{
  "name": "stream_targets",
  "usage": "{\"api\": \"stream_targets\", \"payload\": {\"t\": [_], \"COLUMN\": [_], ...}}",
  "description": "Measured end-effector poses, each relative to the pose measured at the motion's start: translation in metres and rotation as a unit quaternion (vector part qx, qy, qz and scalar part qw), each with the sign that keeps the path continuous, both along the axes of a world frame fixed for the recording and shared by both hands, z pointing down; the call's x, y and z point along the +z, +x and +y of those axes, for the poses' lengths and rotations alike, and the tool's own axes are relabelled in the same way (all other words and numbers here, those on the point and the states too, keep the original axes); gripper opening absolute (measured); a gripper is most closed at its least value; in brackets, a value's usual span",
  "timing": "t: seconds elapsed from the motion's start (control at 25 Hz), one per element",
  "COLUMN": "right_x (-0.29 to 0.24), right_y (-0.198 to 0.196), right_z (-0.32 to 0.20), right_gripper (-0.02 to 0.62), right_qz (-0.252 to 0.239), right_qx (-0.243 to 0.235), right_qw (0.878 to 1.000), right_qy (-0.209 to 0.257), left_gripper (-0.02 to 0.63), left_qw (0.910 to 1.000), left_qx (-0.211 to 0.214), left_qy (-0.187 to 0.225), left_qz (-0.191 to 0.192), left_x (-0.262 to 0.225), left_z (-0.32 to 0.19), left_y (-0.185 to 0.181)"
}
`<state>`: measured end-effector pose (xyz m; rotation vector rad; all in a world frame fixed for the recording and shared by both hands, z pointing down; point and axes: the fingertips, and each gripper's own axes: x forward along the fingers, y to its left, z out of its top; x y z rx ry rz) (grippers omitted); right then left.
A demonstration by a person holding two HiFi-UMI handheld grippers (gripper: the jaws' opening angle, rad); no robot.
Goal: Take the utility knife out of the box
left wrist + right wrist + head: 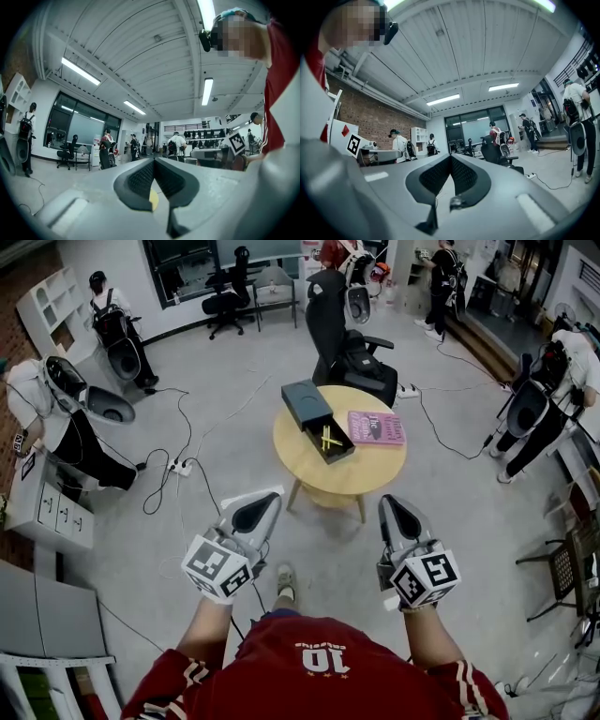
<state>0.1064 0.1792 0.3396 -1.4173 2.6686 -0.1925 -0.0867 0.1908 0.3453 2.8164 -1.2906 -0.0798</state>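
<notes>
Jaws closed and empty, the left gripper (258, 513) and right gripper (397, 516) are facing the box (307, 401), ready to fetch the utility knife (328, 439)

A dark box (309, 404) is seen on the round wooden table (375, 467), near its far left edge, with its inner tray slid out toward the table's middle. In the open tray 1 slim yellow object, probably the utility knife (328, 438), is laid flat; finer detail cannot be made out.
</notes>
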Motion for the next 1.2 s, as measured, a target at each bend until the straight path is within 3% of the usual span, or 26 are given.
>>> {"api": "stream_targets", "payload": {"t": [0.68,1.2], "right_x": [-0.013,-0.035], "right_y": [-0.025,-0.08], "right_z": [-0.101,-0.17], "right_gripper": [0.003,0.003], "right_qz": [-0.006,0.011], "right_qx": [-0.001,0.018], "right_qw": [1.0,1.0], "right_qy": [-0.004,0.007], "left_gripper": [0.002,0.002], "left_qw": [0.9992,0.9993], "left_qx": [-0.013,0.023], "left_qy": [-0.016,0.0], "left_qz": [0.035,0.031], "left_x": [-0.01,-0.027], "left_z": [-0.096,-0.181], "left_y": [-0.031,-0.076]}}
